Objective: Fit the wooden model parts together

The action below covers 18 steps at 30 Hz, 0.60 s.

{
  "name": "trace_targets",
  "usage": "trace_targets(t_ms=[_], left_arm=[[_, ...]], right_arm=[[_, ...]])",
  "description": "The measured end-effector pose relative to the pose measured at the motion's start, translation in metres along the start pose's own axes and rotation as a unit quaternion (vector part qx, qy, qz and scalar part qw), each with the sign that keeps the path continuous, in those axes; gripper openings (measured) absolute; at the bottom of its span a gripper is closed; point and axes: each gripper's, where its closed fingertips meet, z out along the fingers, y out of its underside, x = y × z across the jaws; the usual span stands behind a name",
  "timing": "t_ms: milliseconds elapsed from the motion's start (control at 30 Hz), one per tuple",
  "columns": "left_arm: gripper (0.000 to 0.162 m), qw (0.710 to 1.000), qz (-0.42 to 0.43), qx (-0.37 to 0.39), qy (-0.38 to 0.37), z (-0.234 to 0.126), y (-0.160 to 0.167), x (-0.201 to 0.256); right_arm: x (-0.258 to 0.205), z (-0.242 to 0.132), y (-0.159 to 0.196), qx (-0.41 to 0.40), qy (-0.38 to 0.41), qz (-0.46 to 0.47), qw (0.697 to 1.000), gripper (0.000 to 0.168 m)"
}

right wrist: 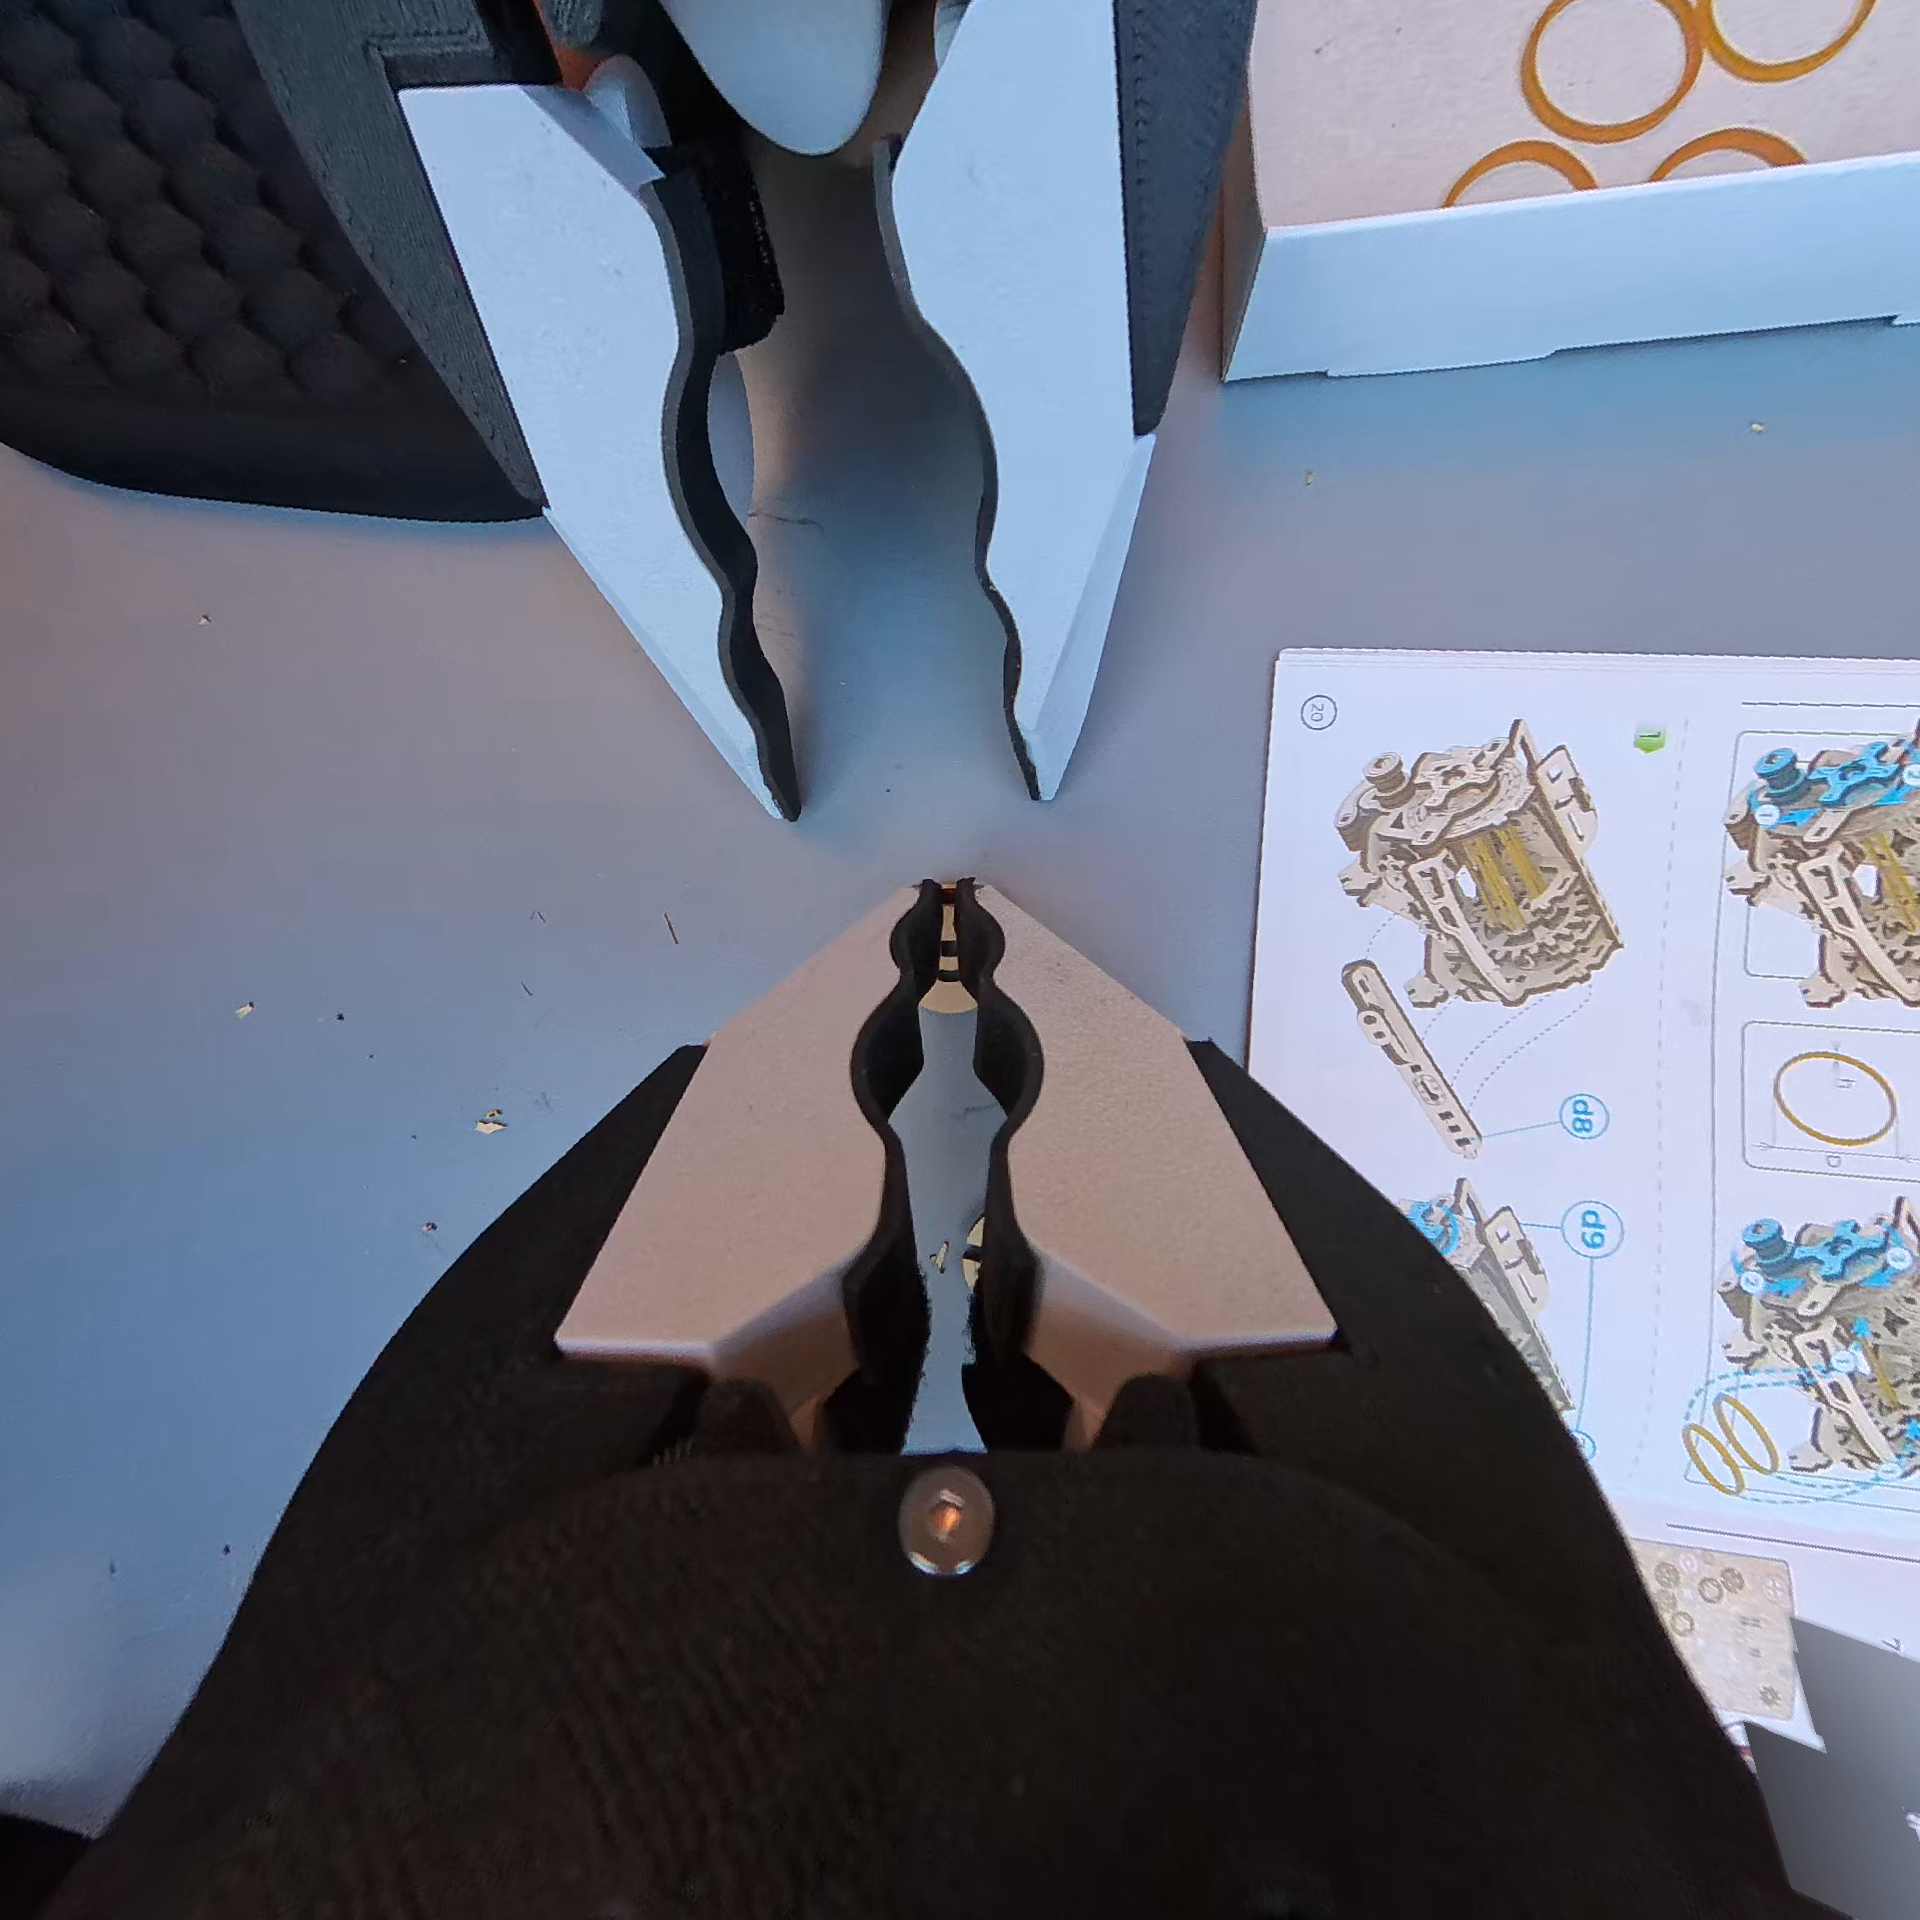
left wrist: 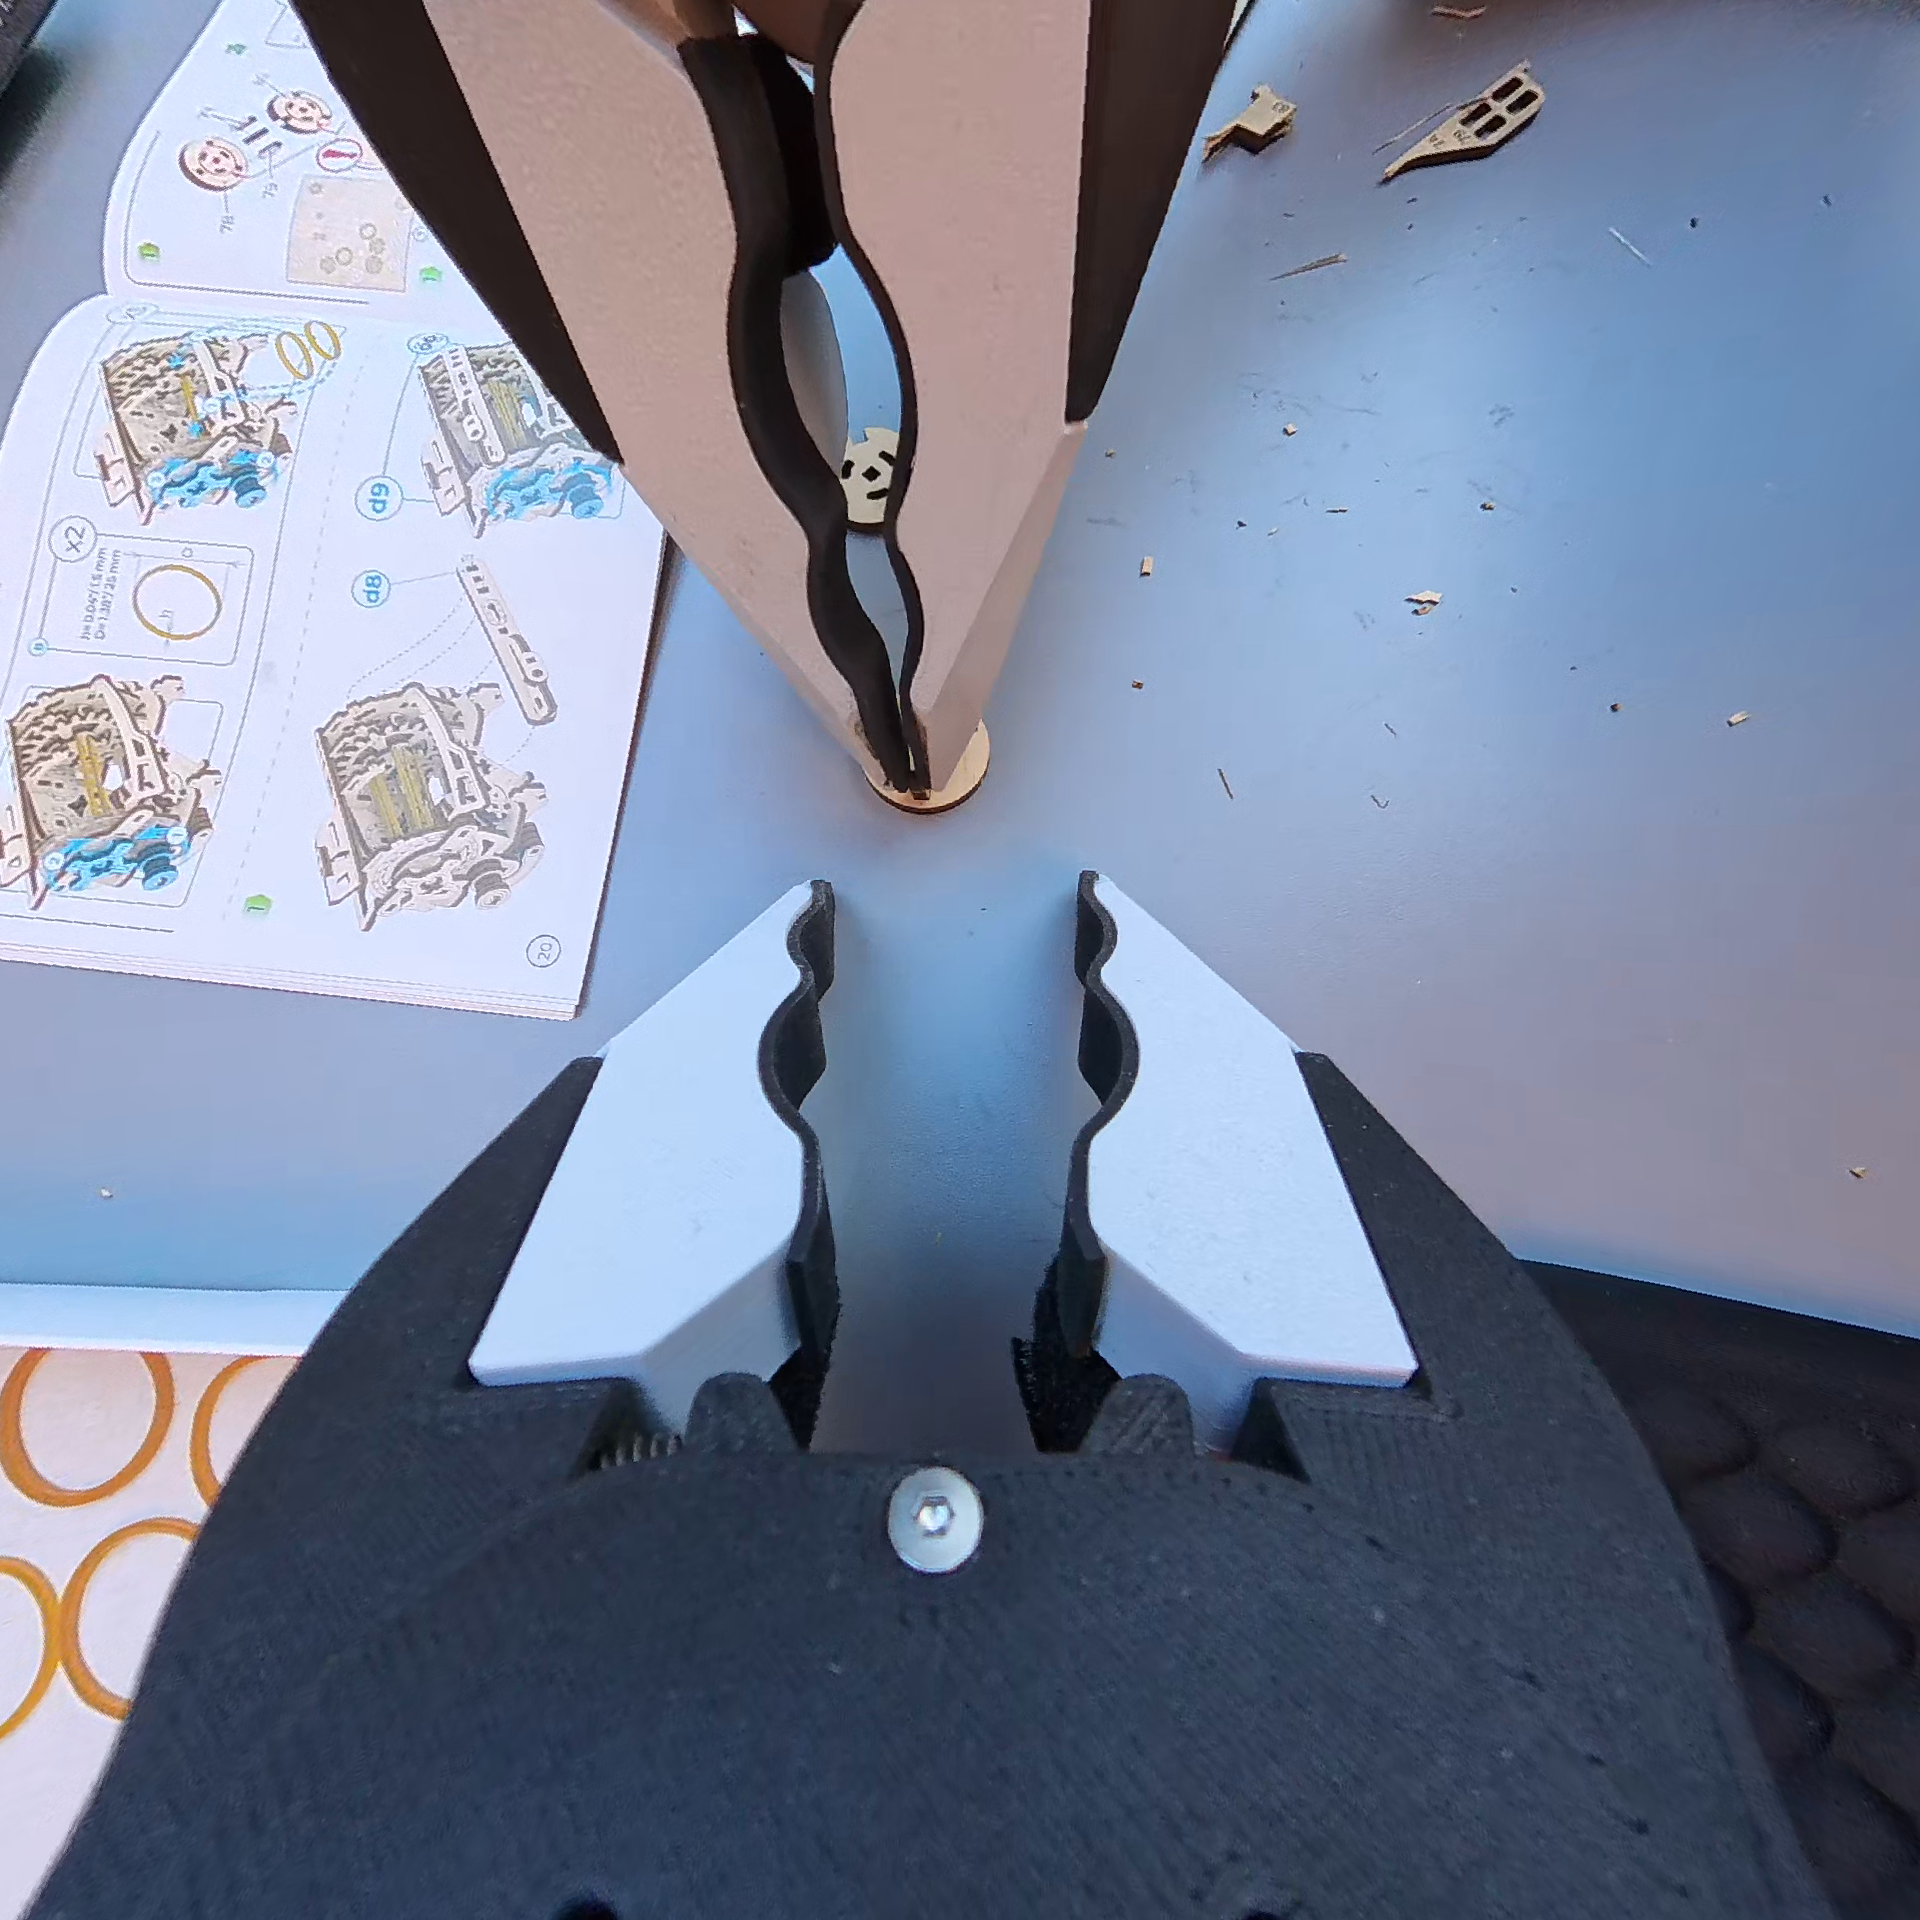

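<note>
A small round wooden disc (left wrist: 932, 792) lies flat on the grey table (left wrist: 1455, 831). My right gripper (left wrist: 904, 771) comes down from the top of the left wrist view, its tips closed on top of the disc. In the right wrist view the right gripper (right wrist: 948, 889) is shut on a thin bit of wood (right wrist: 948, 914) showing between its tips. My left gripper (left wrist: 954, 891) is open and empty, just short of the disc, and it faces the right one (right wrist: 914, 805). A second, toothed wooden disc (left wrist: 868, 478) lies on the table behind the right gripper's fingers.
An open instruction booklet (left wrist: 312, 623) (right wrist: 1610, 1039) lies beside the grippers. A white box with orange rubber bands (left wrist: 94, 1507) (right wrist: 1558, 260) and a black foam pad (left wrist: 1766, 1455) (right wrist: 208, 260) sit near the left gripper. Wooden offcuts (left wrist: 1470, 120) and chips dot the table. My two grippers' fingertips are within a few centimetres of each other.
</note>
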Motion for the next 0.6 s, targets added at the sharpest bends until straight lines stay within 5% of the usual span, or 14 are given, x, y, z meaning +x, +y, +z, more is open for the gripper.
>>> trace_targets(t_ms=[600], left_arm=[[0.046,1.000,0.002,-0.002,0.000,-0.0001,0.0002,0.0006]], right_arm=[[0.0000,0.0003,0.0005,-0.003,0.079,-0.031,0.996,0.001]])
